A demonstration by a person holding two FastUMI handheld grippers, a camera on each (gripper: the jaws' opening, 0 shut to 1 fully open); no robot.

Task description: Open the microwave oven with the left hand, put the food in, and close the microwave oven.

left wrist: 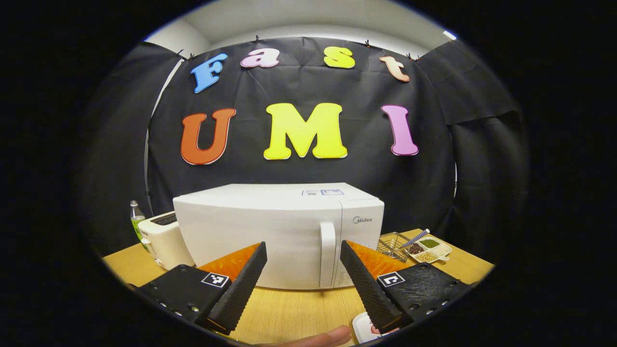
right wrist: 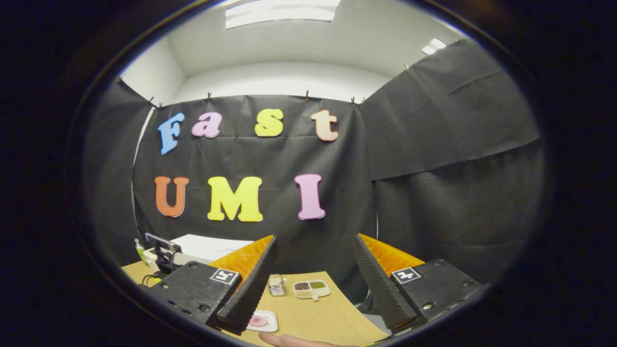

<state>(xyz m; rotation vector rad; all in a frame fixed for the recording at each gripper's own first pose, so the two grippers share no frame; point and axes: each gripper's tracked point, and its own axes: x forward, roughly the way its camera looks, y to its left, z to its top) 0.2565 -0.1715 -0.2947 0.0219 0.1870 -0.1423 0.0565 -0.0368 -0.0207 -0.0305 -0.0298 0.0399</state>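
Note:
A white microwave oven (left wrist: 270, 231) stands on the wooden table (left wrist: 299, 313) with its door closed and its upright handle (left wrist: 327, 253) right of centre. My left gripper (left wrist: 302, 246) is open in front of it, short of the door, with the handle showing between the fingers. A small white plate with pinkish food (left wrist: 368, 327) lies on the table by the right finger's base. In the right gripper view the same plate (right wrist: 261, 321) sits low between the fingers of my right gripper (right wrist: 315, 238), which is open, empty and raised above the table, with part of the microwave (right wrist: 212, 246) at far left.
Left of the microwave stand a white toaster (left wrist: 161, 238) and a clear bottle (left wrist: 136, 219). To its right are a wire basket (left wrist: 393, 243) and a divided dish of beans (left wrist: 429, 250) with a spoon. A person's fingertip (left wrist: 328, 337) shows at the near table edge.

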